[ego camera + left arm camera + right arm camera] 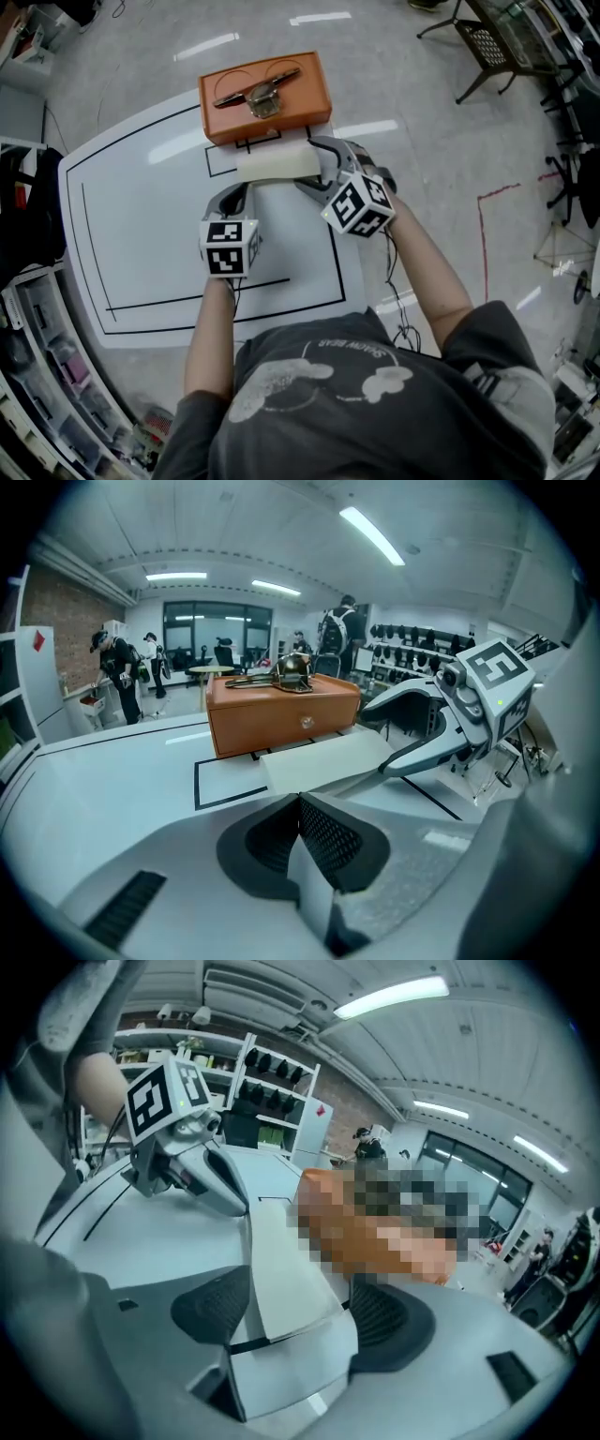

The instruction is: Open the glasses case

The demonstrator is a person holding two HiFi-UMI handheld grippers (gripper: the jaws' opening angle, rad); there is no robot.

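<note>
The person stands at the near side of a white table [141, 234] with black lines on it and holds one gripper in each hand. The glasses case [277, 166], a long cream-white box, lies flat on the far part of the table. It is just in front of an orange box [267, 98] and nearly touches it. On top of the orange box lies a dark, partly metal object [255, 91]; I cannot tell exactly what it is.

The left gripper [239, 190] comes from the near left to the left end of the case. In the left gripper view its jaws are pressed together, and a thin white edge of the case [323, 761] is pinched between the pads [328, 836].

The right gripper [314, 167] is at the right end of the case, with one jaw on the far side and one on the near side. In the right gripper view its jaws stand wide apart and the end of the case [281, 1269] sits between them. The pads [211, 1307] are close beside the case's sides, but they do not clamp it.

At this end a thin dark line runs between the upper and the lower part of the case. I cannot tell if the lid is already lifted. From above the case looks closed.
</note>
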